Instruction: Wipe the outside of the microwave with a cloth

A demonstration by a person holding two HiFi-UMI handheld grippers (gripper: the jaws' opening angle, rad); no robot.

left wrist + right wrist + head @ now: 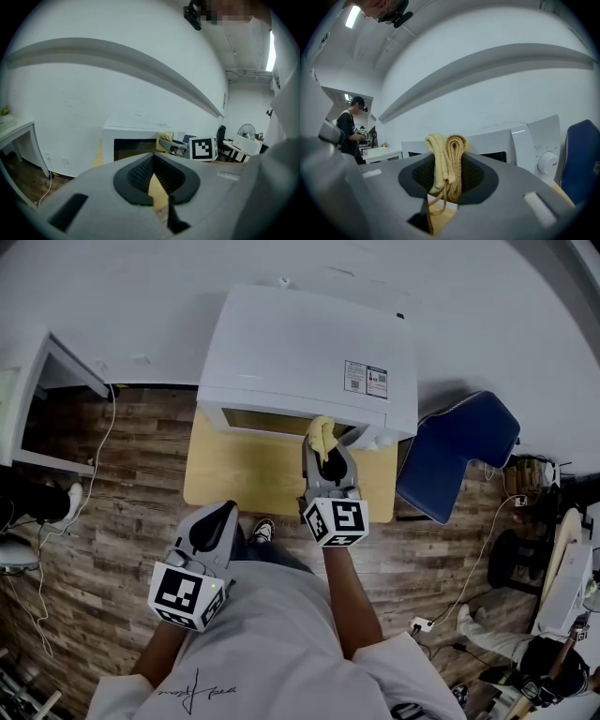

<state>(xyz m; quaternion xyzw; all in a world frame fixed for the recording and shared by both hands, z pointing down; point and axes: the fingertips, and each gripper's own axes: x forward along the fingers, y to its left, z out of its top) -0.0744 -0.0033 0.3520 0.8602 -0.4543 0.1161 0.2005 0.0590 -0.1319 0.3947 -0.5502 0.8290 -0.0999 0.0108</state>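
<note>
White microwave (305,352), upper centre; pale yellow cloth (322,432) at its front; light wood table (234,479); navy chair (455,451), right; brown plank floor (122,474); grey left gripper (222,513) and right gripper (326,450), black-and-white square markers.

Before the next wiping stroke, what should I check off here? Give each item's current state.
1. Cloth clamped in the right gripper: ok, jaws shut on it.
2. Cloth touching the microwave: cannot tell; it sits at the front's top edge.
3. Microwave door closed: ok.
4. Left gripper out of the way: ok, near the person's body, shut, empty.
5. Cloth tidy: not ok, loose strands hang below the jaws and might snag.
</note>
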